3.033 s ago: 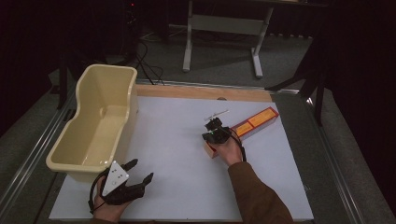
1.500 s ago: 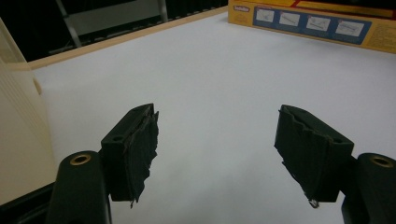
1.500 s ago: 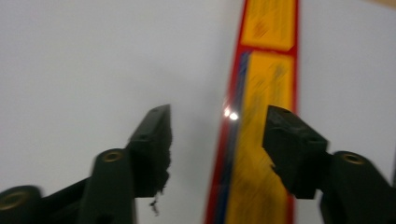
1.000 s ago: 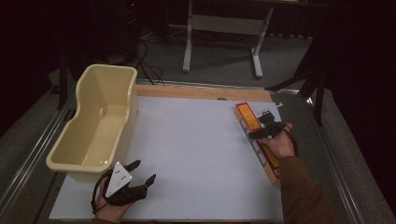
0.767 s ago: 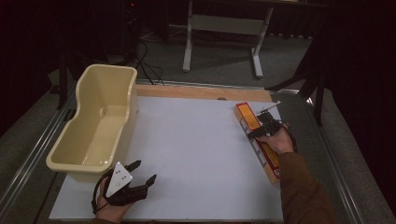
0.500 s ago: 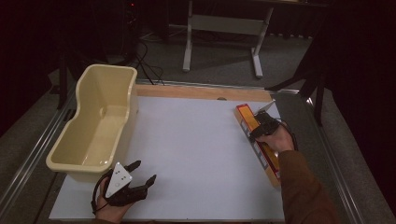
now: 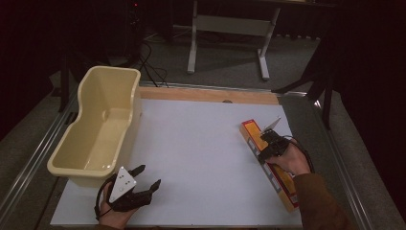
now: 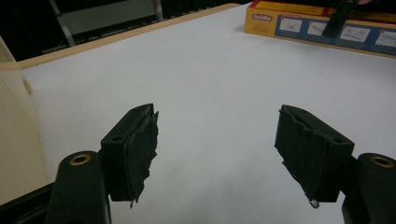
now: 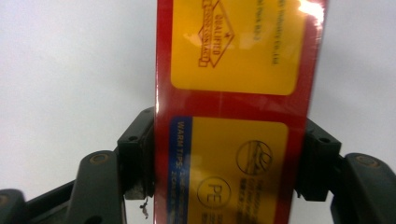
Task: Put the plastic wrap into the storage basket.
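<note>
A long red and yellow box [image 7: 250, 131] lies along the right side of the white table top [image 7: 201, 143]. My right gripper [image 7: 265, 147] straddles it near its far end. In the right gripper view the box [image 9: 233, 70] runs up between the jaws, whose pads press on its two long sides. Those jaws have just closed in on the box and then eased slightly wider, and they still grip it. My left gripper [image 7: 149, 176] rests at the near left, open, with nothing between its pads [image 8: 135, 149]. The left gripper view shows the box [image 8: 299, 25] far off.
A cream plastic tub [image 7: 129, 96] stands empty on the left side, and its wall [image 8: 14, 130] is close beside my left gripper. A wooden strip [image 7: 206, 95] borders the far edge. Metal rails run along both sides, and a desk frame [image 7: 230, 28] stands beyond.
Three seconds ago the box lay slanted near the table's middle in the right gripper; it now lies along the right side. Over the last half second hand and box slid nearer. The left gripper stayed still.
</note>
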Tool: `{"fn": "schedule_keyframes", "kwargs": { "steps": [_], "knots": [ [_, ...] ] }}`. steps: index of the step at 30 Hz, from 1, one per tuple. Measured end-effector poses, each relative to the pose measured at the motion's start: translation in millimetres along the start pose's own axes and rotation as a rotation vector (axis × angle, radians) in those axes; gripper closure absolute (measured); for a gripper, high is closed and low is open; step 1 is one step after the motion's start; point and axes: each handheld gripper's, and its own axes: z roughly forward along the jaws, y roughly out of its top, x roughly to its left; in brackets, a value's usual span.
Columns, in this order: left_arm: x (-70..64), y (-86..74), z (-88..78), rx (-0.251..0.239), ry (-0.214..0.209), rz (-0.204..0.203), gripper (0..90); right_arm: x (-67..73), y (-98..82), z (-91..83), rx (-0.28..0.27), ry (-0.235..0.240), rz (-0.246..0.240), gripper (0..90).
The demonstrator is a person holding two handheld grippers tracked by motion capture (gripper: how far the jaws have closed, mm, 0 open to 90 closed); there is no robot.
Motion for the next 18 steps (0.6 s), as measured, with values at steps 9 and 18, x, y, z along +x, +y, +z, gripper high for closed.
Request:
{"fn": "schedule_keyframes", "kwargs": {
  "steps": [9, 18],
  "knots": [
    [1.6, -0.1, -1.0, -0.005, 0.003, -0.004, 29.5, -2.0, 4.4, 2.2, 0.039, 0.02, 0.087, 39.6],
    [0.7, 0.0, -0.2, -0.005, -0.001, -0.004, 29.5, -12.3, -7.3, -6.5, -0.038, 0.274, 0.206, 39.8]
  ]
}}
